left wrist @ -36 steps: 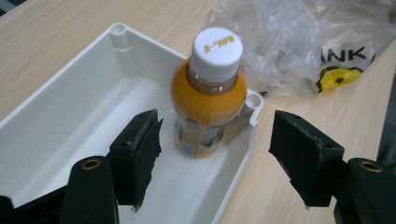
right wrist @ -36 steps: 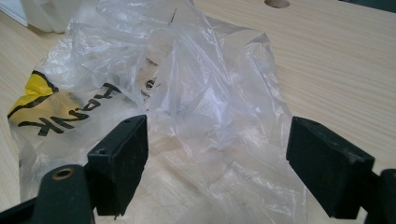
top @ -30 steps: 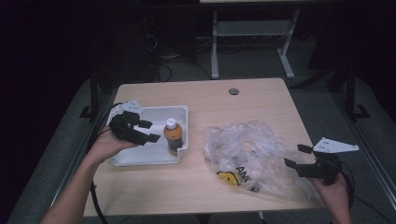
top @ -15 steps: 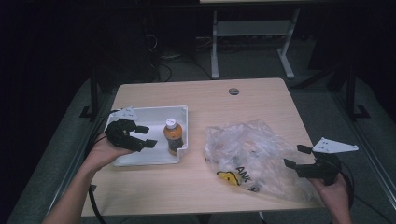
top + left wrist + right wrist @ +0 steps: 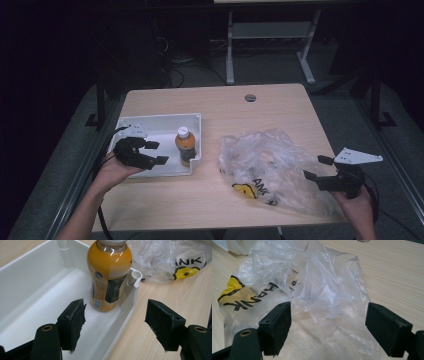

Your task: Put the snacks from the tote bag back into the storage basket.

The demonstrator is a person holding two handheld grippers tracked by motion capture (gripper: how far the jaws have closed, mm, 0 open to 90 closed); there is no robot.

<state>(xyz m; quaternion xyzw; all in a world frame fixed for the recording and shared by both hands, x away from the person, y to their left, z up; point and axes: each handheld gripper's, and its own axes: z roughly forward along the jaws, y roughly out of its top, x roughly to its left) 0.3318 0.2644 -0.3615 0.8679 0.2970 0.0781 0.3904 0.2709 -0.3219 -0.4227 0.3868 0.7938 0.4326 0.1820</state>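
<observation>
1. A bottle [image 5: 184, 145] of orange drink stood upright in the near right corner of a white tray [image 5: 150, 124], close against the tray's right wall.
2. The tray sat on the left half of a wooden desk [image 5: 220, 102].
3. The left gripper [image 5: 154, 152] hovered over the tray's near edge, aimed at the bottle and just short of it.
4. Its fingers [image 5: 73, 321] were spread wide and had just been opening a little further; nothing lay between them. In the left gripper view one finger hung over the tray floor, the other outside the tray above the desk.
5. The bottle's label faced that gripper, and nothing touched it.
6. A crumpled clear plastic bag [image 5: 265, 162] with a yellow print and black lettering lay on the right half of the desk, near the tray but apart from it.
7. The right gripper [image 5: 316, 167] was at the bag's right edge, pointing at it.
8. Its fingers [image 5: 275, 325] stood wide apart and pinched nothing; in the right gripper view the bag's folds lay just beyond them.
</observation>
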